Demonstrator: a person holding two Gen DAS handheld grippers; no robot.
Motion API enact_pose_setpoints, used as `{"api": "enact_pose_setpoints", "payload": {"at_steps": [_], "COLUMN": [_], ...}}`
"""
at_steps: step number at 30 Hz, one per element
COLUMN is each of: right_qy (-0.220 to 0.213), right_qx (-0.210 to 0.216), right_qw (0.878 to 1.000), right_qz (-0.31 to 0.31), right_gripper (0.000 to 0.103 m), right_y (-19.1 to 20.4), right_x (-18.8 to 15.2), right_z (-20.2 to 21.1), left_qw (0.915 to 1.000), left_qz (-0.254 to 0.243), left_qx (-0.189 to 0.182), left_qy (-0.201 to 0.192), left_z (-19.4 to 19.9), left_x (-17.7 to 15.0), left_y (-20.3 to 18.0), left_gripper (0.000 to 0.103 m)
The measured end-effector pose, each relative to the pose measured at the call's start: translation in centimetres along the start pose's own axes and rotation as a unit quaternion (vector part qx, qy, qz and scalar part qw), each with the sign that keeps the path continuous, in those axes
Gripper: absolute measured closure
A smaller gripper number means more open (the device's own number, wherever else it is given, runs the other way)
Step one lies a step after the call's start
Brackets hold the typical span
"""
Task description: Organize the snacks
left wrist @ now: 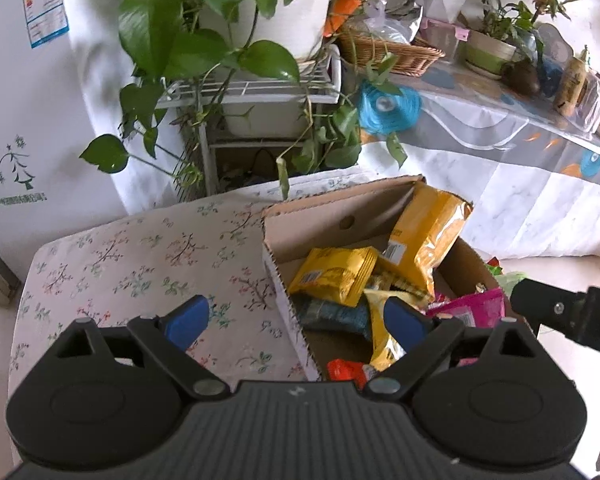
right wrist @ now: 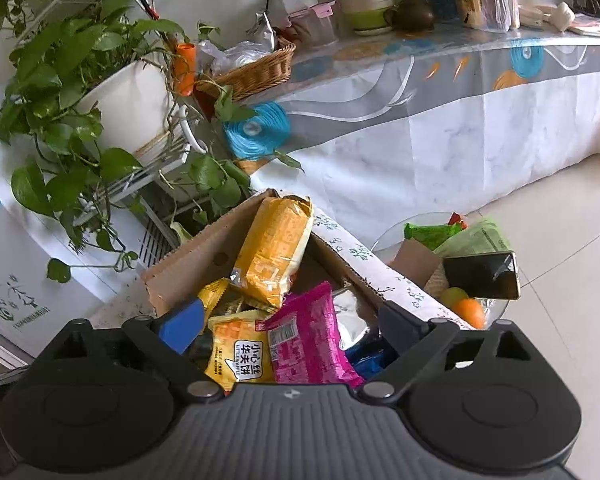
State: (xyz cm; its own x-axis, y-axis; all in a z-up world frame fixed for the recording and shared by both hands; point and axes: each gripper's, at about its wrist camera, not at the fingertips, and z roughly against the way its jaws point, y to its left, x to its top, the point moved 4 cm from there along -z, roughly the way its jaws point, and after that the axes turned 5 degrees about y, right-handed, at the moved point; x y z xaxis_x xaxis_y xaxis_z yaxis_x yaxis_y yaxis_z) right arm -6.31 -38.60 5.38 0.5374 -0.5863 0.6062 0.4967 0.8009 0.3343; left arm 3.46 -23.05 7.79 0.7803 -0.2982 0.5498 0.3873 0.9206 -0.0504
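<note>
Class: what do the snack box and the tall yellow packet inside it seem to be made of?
Box: corrugated cardboard, matte brown; fluting shows along its cut edge. Tall yellow packet: probably glossy plastic film; it crinkles and glints, with a crimped top seal.

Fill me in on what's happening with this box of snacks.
A person holds a gripper in each hand over a cardboard box of snack packets on a floral-covered surface. The left gripper and right gripper are both open and hold nothing. A tall orange bag leans against the box's back wall, with a pink packet and yellow packets lying inside.
</note>
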Motion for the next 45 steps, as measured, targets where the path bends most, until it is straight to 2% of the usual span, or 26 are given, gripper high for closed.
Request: {"api": "enact_pose_setpoints", "payload": {"at_steps": [20,45], "right_qy": [0.016,0.039], "right_qx": [-0.051,-0.074], "right_qw": [0.997,0.995], "right_qz": [0.053,0.05], "right_gripper": [0.0,0.0], "right_y": [0.6,-0.1], "right_x": [-0.1,-0.3], "right_z": [-0.7,-1.2], "left_qw": [0.9992,0.9973], "left_qz": [-0.003,-0.02], "left_qx": [0.036,0.064], "left_qy": [0.02,0.031], "left_z": [0.8,1.0], "left_x": [-0.9,-0.9], "left_y": [0.4,-0.7], "left_gripper": [0.008,0.003]}}
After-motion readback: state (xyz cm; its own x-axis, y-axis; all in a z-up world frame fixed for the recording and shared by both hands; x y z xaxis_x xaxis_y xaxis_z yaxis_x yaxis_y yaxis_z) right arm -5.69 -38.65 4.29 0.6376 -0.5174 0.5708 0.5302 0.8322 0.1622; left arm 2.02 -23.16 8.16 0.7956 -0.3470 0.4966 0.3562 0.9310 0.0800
